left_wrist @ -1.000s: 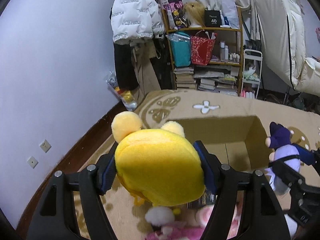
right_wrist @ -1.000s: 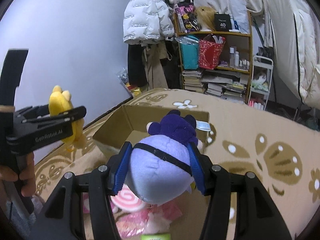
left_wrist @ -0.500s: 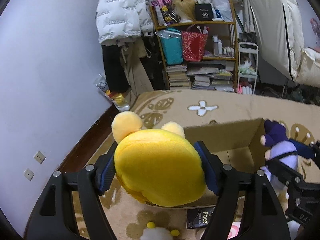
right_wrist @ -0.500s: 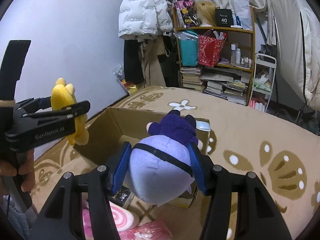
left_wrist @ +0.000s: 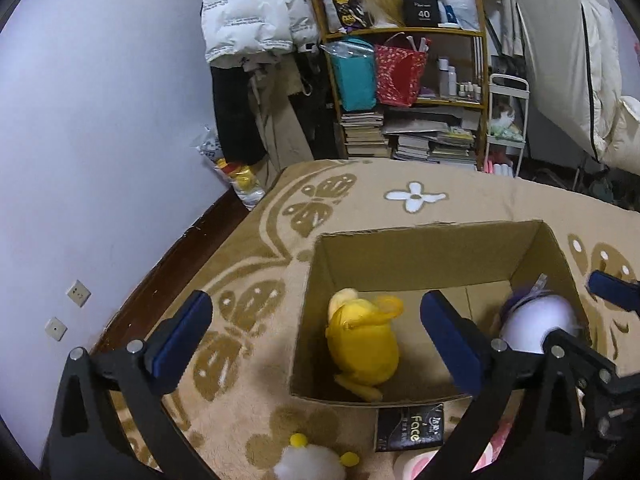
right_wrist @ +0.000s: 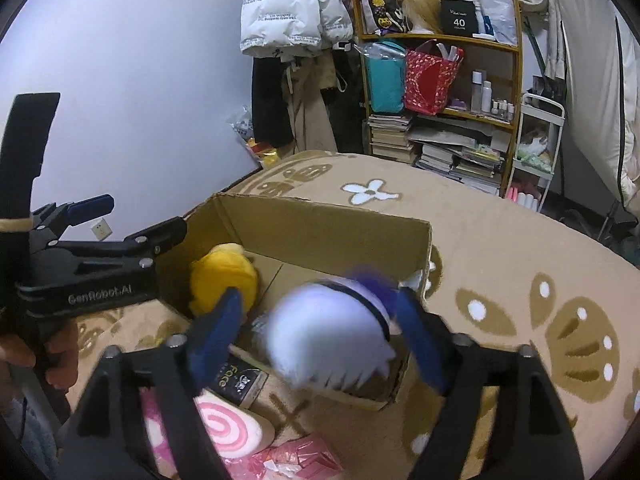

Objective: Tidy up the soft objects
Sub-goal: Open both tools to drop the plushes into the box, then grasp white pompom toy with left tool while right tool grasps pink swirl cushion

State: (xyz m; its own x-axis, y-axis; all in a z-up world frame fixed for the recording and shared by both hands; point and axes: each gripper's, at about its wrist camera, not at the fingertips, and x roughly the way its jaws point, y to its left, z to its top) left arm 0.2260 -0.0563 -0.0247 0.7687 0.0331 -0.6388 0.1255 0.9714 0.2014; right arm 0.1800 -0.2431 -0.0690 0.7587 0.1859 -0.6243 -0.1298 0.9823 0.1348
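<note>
Left tool (left_wrist: pixel 316 332) now gapes empty, yellow toy (left_wrist: pixel 362 344) dropped into box (left_wrist: pixel 424 240); right tool (right_wrist: pixel 320 336), jaws spread, has released purple toy (right_wrist: pixel 332 340); two stowed.

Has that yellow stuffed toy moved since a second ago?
Yes. The yellow plush toy has left the open left gripper and dropped into the cardboard box, near its left wall.

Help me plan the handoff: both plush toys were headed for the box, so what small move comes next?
Probably lift both grippers clear. The left gripper is open, its yellow plush lying inside the cardboard box. The right gripper is spread too, the blurred purple plush apparently dropping into the box.
</note>
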